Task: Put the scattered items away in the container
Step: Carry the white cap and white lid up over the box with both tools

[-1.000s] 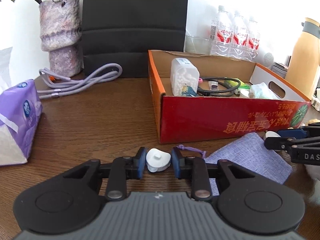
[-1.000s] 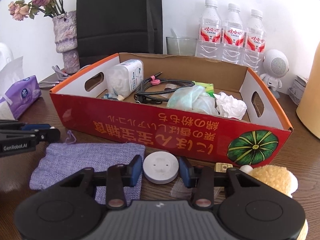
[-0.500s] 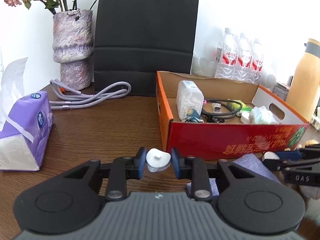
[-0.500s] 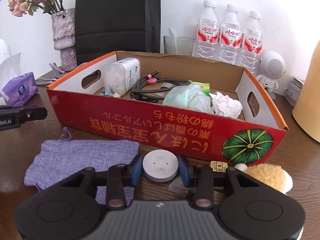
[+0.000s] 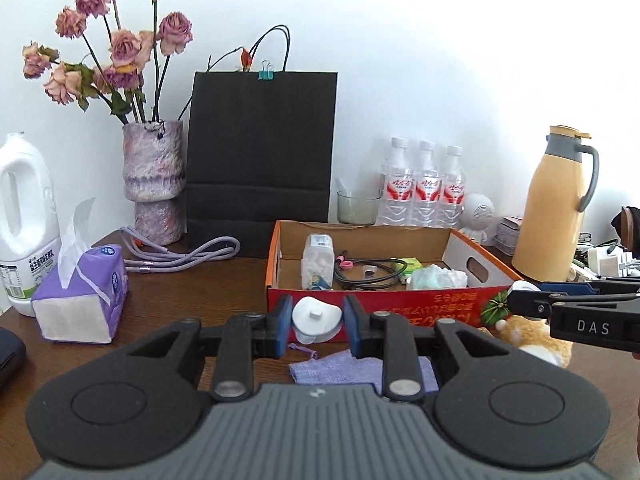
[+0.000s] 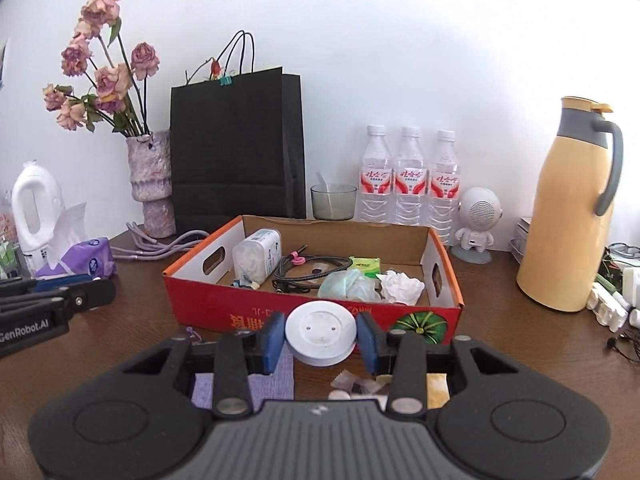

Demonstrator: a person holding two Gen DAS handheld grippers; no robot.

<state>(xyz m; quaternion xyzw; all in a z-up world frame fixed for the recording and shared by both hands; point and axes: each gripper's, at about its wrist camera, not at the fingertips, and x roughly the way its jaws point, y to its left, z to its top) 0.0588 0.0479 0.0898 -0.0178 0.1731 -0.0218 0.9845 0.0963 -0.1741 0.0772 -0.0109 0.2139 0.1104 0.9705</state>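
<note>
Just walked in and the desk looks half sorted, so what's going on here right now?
A person is tidying loose items into the red cardboard box, one handheld gripper per hand. The left gripper is shut on a small white cap-shaped piece; the right gripper is shut on a round white disc. Both are held in the air in front of the box. A purple cloth pouch and a yellow plush toy lie on the table.

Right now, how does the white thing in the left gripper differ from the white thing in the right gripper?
The small white cap in the left gripper is irregular, with a raised nub. The white disc in the right gripper is round, flat and looks wider, with small holes. Both are white, clamped and above the table.
</note>
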